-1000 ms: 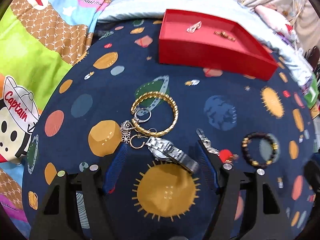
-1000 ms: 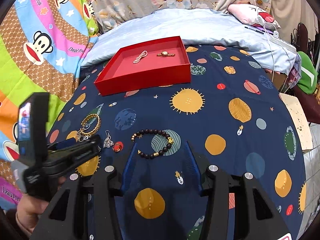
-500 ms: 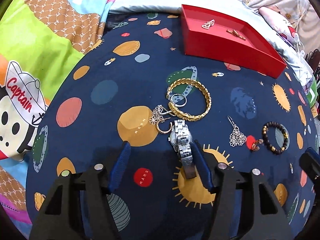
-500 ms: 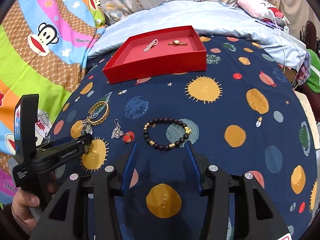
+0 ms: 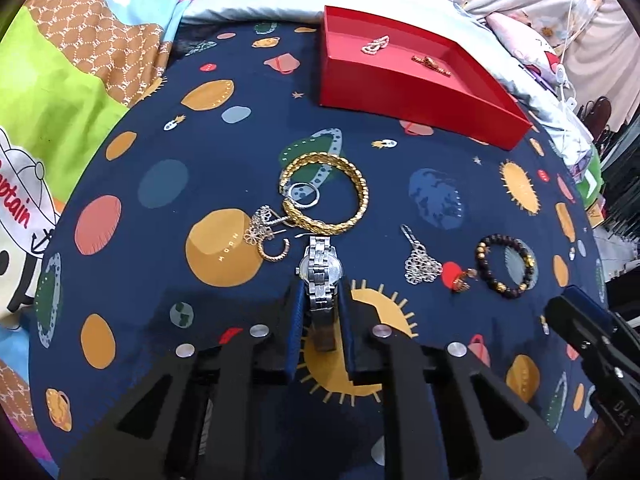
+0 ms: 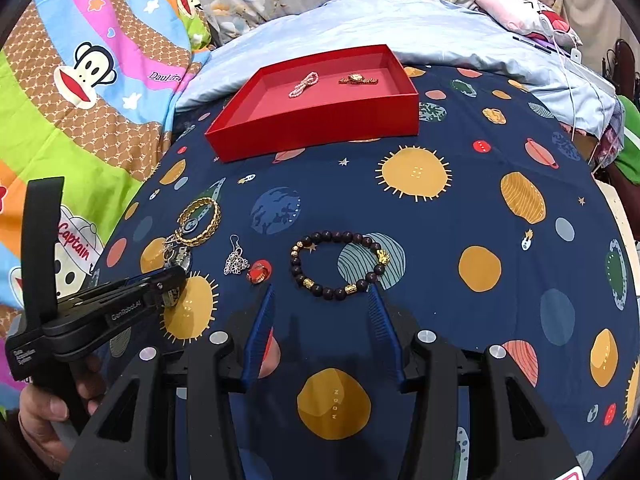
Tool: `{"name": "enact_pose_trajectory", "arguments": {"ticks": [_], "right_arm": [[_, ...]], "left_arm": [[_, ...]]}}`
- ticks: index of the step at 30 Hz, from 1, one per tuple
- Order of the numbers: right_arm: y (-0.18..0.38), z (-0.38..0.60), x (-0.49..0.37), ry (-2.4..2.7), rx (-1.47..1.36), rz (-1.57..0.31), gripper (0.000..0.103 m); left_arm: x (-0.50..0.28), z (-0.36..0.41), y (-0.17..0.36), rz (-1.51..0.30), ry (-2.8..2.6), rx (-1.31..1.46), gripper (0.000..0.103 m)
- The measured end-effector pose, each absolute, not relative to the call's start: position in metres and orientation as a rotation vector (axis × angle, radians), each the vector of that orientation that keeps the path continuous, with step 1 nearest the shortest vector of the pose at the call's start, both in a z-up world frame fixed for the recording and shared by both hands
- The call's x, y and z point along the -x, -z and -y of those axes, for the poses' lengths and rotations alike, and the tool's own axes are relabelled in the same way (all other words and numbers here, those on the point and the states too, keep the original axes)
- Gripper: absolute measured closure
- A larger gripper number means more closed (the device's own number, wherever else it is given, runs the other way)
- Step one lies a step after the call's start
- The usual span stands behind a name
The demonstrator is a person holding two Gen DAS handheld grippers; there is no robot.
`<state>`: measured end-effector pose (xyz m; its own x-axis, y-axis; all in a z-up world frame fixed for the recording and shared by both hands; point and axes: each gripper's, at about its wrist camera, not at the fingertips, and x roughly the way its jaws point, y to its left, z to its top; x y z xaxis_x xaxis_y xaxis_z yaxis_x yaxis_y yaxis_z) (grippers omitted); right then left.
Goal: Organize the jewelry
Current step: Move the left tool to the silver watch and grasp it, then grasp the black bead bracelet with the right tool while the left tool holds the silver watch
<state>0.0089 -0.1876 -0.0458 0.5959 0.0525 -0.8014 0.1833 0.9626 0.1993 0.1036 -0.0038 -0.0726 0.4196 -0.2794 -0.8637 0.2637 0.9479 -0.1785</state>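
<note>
Since the earlier frames the left gripper has slid across the cloth and its jaws have just been closing; the blue pads now pinch the band of the silver watch. Its black body reads "GenRobot.AI" in the right wrist view.

The colourful quilt at the left carries "Captain" and a looping script beside cartoon monkeys. The navy planet-print sheet covers the bed, with "MOON" printed on an orange disc and a pale blue pillow behind.

The red tray stands at the sheet's far side, holding a pearl piece and a gold watch. The right gripper hovers with jaws apart and empty just before the dark bead bracelet. A gold bangle touches the silver watch's far end.
</note>
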Motion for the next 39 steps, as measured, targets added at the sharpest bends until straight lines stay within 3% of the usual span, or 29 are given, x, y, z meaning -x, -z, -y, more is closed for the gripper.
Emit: {"name": "enact_pose_trajectory", "arguments": {"ticks": [4,6,26,30,39], "right_arm": [[0.046,0.188,-0.009,0.082,-0.277,-0.932,0.055],[0.048,0.189,-0.008,0.085,-0.280,-0.933,0.055],[0.060,0.201,-0.019,0.118,-0.294,-0.946,0.056],[0.061,0.210,-0.030,0.142,-0.291,-0.942,0.060],[0.079,0.214,-0.048,0.152,-0.274,-0.979,0.081]], "left_arm": [[-0.099,0.004,0.065,-1.082,0.374,0.032,0.088],[-0.095,0.006,0.059,-1.070,0.392,0.034,0.093],[-0.093,0.001,0.018,-0.980,0.431,0.066,0.093],[-0.097,-0.003,0.021,-0.987,0.418,0.069,0.093],[-0.101,-0.005,0.025,-0.986,0.403,0.062,0.093]]}}
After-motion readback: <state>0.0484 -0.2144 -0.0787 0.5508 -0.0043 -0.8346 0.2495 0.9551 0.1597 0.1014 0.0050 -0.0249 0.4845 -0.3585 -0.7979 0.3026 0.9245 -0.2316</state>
